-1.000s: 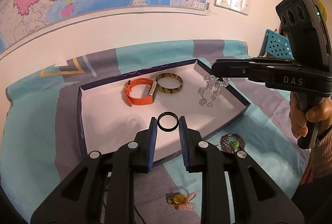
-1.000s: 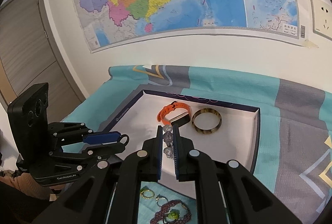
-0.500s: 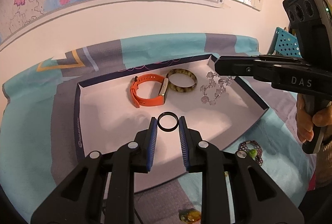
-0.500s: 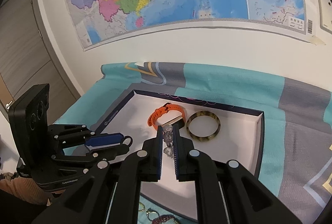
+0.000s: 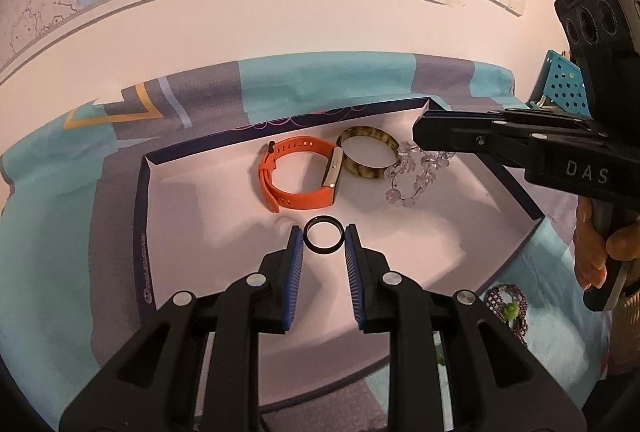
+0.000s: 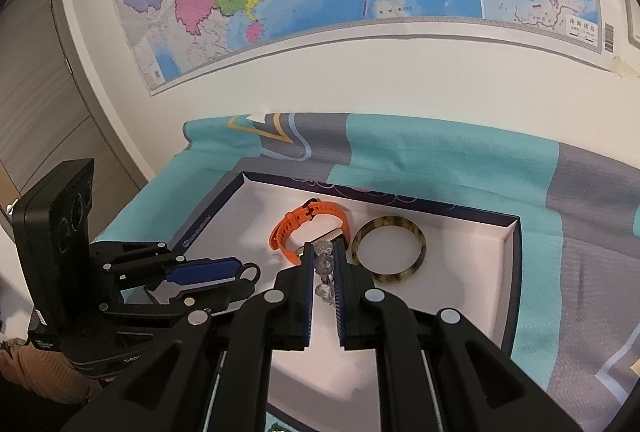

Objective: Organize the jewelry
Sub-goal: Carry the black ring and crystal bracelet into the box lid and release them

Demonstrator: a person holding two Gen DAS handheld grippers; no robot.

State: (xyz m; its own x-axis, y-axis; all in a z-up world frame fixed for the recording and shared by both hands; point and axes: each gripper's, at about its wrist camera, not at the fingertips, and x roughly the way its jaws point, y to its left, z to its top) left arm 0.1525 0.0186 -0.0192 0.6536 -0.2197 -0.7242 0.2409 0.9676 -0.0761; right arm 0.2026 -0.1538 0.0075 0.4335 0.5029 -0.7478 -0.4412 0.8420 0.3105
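Pinching black ring (image 5: pixel 323 240), seemingly, fingertips (image 5: pixel 297 232).

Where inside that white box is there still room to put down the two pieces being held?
The tray's left half is bare, from its left wall to the orange watch. The near right part, below the crystal bracelet, is bare too. The far middle is crowded: watch, tortoiseshell bangle and bracelet sit close together.

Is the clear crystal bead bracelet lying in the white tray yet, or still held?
Held: the right gripper pinches the clear crystal bead bracelet, which dangles over the white tray; whether its lowest beads touch is unclear.
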